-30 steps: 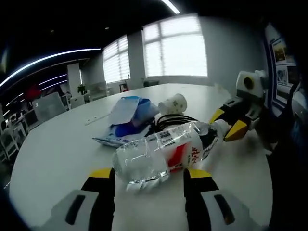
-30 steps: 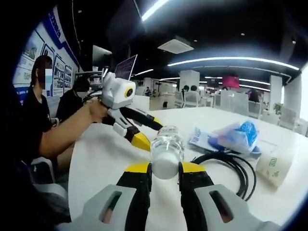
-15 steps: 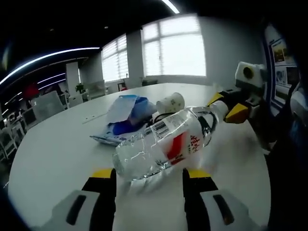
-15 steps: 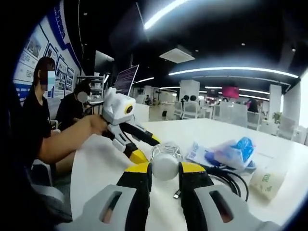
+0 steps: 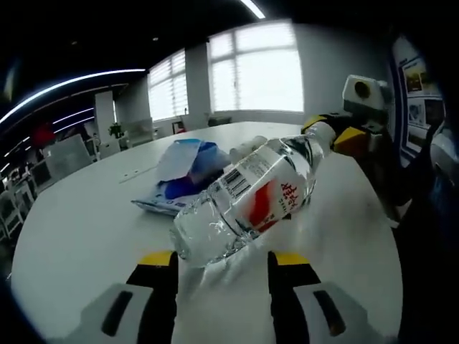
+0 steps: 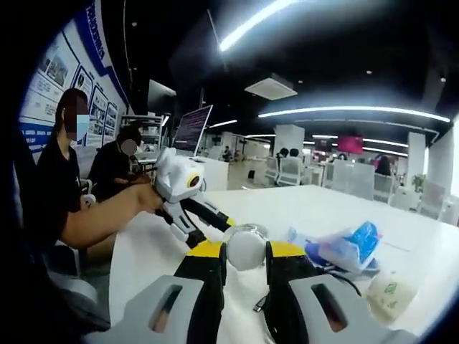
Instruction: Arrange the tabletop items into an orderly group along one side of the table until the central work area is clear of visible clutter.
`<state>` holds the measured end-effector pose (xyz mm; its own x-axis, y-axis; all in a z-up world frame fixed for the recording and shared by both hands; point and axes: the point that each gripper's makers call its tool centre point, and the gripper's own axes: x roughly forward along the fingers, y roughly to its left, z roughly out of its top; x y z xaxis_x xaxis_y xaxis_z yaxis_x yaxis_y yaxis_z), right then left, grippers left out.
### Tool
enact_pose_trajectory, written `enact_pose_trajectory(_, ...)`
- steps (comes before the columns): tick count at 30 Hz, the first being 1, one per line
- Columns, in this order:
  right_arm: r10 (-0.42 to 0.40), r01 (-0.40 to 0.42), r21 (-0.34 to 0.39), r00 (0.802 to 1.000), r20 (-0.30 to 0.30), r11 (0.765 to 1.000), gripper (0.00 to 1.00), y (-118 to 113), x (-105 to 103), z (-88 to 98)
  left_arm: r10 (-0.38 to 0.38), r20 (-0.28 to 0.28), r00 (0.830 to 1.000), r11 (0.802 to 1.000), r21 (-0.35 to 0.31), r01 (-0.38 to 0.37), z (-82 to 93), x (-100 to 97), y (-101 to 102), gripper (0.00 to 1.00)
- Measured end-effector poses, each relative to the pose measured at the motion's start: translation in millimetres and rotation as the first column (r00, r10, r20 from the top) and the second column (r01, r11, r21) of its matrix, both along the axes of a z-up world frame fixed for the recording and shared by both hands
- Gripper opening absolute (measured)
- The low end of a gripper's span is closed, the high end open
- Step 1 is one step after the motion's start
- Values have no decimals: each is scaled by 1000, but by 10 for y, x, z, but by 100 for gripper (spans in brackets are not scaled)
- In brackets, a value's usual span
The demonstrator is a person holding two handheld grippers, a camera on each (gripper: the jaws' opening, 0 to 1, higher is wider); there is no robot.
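Left gripper view
Left hand-held gripper (image 5: 222,261): jaws apart, yellow-tipped, rising from the bottom edge; nothing clamped between them.
Water bottle (image 5: 247,197): clear plastic, red-and-white label with barcode, tilted just ahead of the left hand-held gripper, its base just beyond the jaw tips, cap end slanting up and away to the right.
Right hand-held gripper (image 5: 331,134): far ahead and to the right, yellow jaw tips closed on the bottle's cap end.
Blue-and-white bag (image 5: 185,172): ahead and slightly left, behind the bottle, lying on the counter.
Paper cup (image 5: 242,148): beyond the bottle, mostly hidden by it.
Counter (image 5: 86,215): white, rounded edge.

Right gripper view
Right hand-held gripper (image 6: 246,251): jaws clamped on the white cap (image 6: 245,249) of the water bottle (image 6: 247,231), whose body runs straight away from the camera.
Left hand-held gripper (image 6: 209,223): ahead and left, held in a person's hand (image 6: 147,198), near the bottle's far end.
Blue-and-white bag (image 6: 344,244): ahead right, on the counter (image 6: 323,208).
Paper cup (image 6: 387,295): right, close by, on its side.
Black cable (image 6: 331,271): between the right jaw and the bag.
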<state>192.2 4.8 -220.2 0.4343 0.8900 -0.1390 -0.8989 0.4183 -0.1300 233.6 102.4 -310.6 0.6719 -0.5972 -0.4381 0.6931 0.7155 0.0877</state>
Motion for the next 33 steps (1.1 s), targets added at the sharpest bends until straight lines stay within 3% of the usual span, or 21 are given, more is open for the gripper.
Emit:
enact_pose_trajectory(7, 27, -26, -28, 1000, 15, 999, 19, 56, -4, 57, 18, 60, 998, 1000, -16, -17, 212, 49, 37, 49)
enact_pose_trajectory(16, 58, -58, -36, 998, 8, 998, 19, 156, 66, 172, -63, 100, 993, 998, -12, 65, 226, 70, -125, 51)
enact_pose_trajectory(18, 69, -68, -40, 998, 6, 997, 19, 181, 84, 196, -52, 112, 992, 999, -6, 53, 226, 98, -117, 51)
enact_pose_trajectory(33, 167, -166, -90, 986, 8, 982, 19, 503, 175, 395, 12, 73, 997, 1000, 21, -13, 181, 175, 19, 45)
